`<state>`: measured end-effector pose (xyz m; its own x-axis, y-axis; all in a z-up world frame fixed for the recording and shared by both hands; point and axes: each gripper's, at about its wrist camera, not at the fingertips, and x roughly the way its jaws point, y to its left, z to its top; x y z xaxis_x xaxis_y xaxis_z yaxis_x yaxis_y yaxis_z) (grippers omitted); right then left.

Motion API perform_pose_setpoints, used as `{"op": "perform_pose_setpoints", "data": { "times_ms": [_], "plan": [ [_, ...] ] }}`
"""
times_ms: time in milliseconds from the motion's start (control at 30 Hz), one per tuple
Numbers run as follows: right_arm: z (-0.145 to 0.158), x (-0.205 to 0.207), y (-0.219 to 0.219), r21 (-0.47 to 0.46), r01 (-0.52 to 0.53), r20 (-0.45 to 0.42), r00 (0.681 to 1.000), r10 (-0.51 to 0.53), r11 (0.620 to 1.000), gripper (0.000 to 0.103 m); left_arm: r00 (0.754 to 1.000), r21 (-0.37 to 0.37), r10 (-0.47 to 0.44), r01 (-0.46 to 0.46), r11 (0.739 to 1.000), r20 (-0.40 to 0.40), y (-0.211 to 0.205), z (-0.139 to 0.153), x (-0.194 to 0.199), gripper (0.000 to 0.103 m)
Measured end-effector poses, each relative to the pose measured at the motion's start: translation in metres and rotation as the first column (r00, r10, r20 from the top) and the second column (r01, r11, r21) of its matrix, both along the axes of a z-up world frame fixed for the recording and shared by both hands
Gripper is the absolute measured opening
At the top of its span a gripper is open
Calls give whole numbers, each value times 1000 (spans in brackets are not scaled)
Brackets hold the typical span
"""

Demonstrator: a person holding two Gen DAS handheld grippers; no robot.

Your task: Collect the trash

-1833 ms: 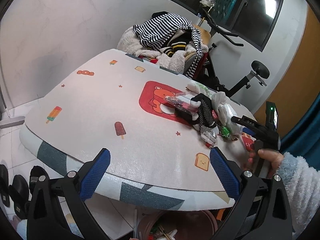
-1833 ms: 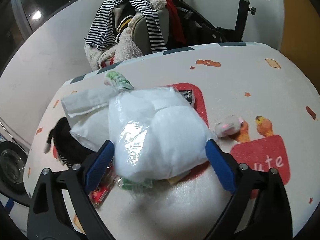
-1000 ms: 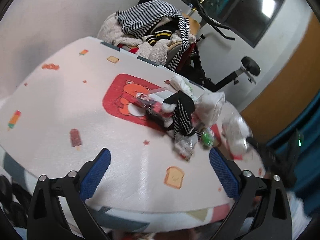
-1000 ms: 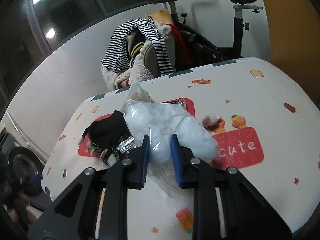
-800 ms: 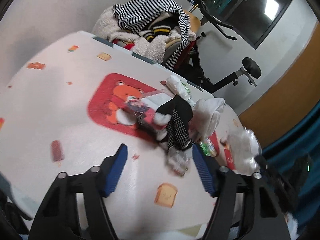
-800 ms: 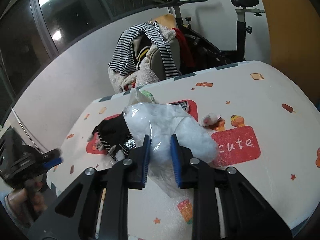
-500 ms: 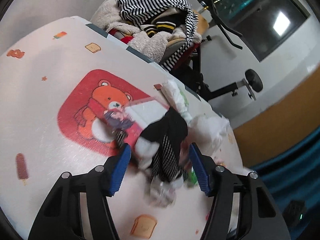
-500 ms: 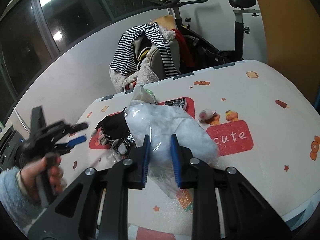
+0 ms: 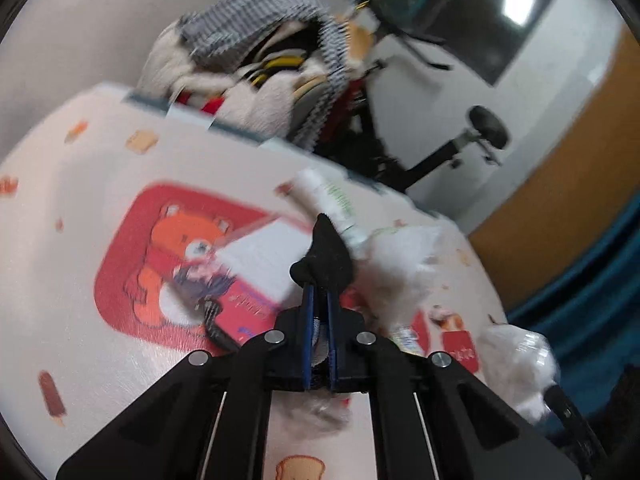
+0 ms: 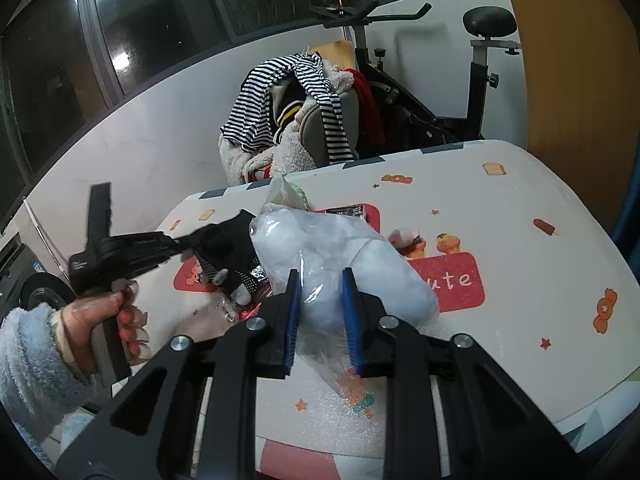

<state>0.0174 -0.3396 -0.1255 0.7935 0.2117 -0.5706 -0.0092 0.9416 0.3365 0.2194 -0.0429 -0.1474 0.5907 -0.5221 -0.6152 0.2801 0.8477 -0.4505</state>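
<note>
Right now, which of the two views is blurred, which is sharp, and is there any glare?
Left wrist view: motion blur smears the striped clothes and the bear print; only the left gripper, shut on the black sock, looks crisp. Right wrist view: sharp throughout; glare shows on the clear plastic bag and as lamp reflections in the dark window.

Between the right tongs [image 10: 320, 312] sits a glossy, crinkled clear plastic bag [image 10: 340, 252]. The left tongs [image 9: 319, 320], matt black plastic with blue ribbed pads, pinch soft black knit cloth [image 9: 326, 256]. Beneath both, the counter [image 10: 520, 216] wears a matt, finely pebbled printed cover.
</note>
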Motion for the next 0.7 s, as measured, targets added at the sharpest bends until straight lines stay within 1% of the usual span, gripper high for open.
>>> {"op": "perform_pose_setpoints", "data": {
  "times_ms": [33, 167, 267, 367, 500, 600, 700],
  "plan": [
    [1, -1, 0, 2, -1, 3, 1000, 1, 1000, 23, 999, -2, -17, 17, 1000, 34, 2, 13, -5, 6],
    [12, -5, 4, 9, -16, 29, 999, 15, 1000, 23, 990, -29, -55, 59, 998, 127, 11, 53, -25, 6],
    [21, -7, 9, 6, -30, 45, 999, 30, 1000, 23, 980, -52, -86, 96, 994, 177, 19, 80, -41, 6],
    [32, -12, 15, 3, -47, 68, 997, 47, 999, 23, 970, -56, -116, 131, 990, 214, 27, 100, -63, 6],
    [45, -20, 21, -3, -63, 91, 994, 63, 998, 23, 963, -71, -165, 184, 980, 212, 37, 108, -92, 6],
    [52, -26, 24, -8, -64, 103, 993, 65, 998, 23, 957, -76, -207, 226, 971, 204, 43, 106, -116, 6],
    [55, -34, 25, -5, -61, 107, 992, 61, 998, 23, 947, -78, -258, 277, 958, 192, 47, 96, -142, 6]
  ]
}}
